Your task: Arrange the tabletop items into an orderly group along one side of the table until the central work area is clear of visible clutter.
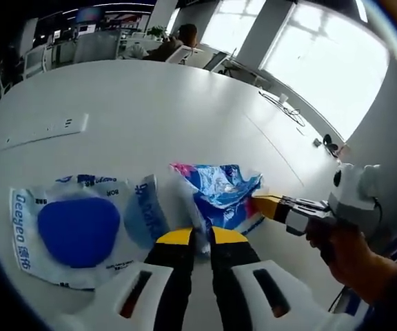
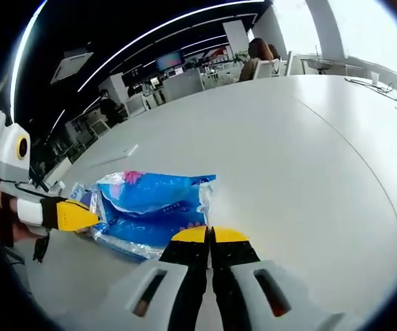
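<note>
Nearest the lens in the left gripper view, the left gripper [image 1: 200, 238] has its yellow-tipped jaws nearly together, pinching the near edge of a crumpled blue plastic packet [image 1: 219, 192] that lies on the white table [image 1: 150, 103]. From the right side of the same view the right gripper [image 1: 276, 205] reaches in, its yellow tip touching the packet's far-right edge, with a person's hand [image 1: 347, 252] wrapped around its handle. Just to the left of the packet lies a flat clear-and-white pouch [image 1: 74, 231] with a large dark blue pad showing through it and blue lettering along its border; the two packages touch or overlap at their near edges.

In the right gripper view the right gripper's jaws are pressed together on a corner of the blue plastic packet, while the left gripper enters from the left and meets the packet's opposite end.

Farther back on the table, a white power strip [image 1: 47, 131] lies well apart from the packages. Beyond the table's edge stand office desks, monitors and bright windows, and a seated person [image 1: 178, 40] shows at a distant desk.
</note>
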Demonstrator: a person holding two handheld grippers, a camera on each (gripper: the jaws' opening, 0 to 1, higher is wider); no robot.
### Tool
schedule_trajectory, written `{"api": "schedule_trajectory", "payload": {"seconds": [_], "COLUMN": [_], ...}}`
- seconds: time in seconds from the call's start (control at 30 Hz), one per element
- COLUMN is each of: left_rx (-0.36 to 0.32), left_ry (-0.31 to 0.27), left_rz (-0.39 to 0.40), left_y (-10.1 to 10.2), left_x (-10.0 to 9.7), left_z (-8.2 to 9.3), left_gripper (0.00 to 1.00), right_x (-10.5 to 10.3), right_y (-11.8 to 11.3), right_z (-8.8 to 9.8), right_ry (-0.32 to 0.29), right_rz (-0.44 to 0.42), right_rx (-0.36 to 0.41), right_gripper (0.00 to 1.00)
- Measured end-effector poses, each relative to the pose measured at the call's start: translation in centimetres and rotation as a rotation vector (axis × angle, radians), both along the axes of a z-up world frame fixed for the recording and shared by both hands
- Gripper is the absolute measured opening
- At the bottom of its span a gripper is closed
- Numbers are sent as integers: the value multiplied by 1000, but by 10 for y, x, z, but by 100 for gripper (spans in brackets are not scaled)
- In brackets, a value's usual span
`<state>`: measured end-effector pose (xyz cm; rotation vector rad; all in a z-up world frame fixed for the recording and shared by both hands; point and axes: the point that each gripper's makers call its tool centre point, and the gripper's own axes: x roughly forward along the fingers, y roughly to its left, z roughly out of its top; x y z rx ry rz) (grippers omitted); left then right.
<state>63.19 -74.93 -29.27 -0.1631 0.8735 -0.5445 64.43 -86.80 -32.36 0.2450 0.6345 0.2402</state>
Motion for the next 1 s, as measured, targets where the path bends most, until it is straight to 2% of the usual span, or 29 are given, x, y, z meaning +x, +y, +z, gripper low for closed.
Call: {"api": "schedule_trajectory", "payload": {"seconds": [0.27, 0.6, 0.83, 1.0], "left_rx": [-4, -26, -31, -33], "left_ry": [-2, -45, -59, -59], "left_rz": [-5, -5, -7, -6], "left_y": [0, 3, 5, 7], "left_x": [-2, 0, 1, 2], "left_z": [4, 24, 28, 29], "left_gripper": [8, 8, 8, 9], "right_x": [0, -2, -2, -2], "right_y": [0, 1, -1, -3], "right_z": [1, 3, 7, 14], "right_ry": [5, -2, -19, -28], "right_rz": [11, 27, 23, 13], "right_rx": [-8, -18, -41, -43], "right_gripper": [0, 0, 12, 16]}}
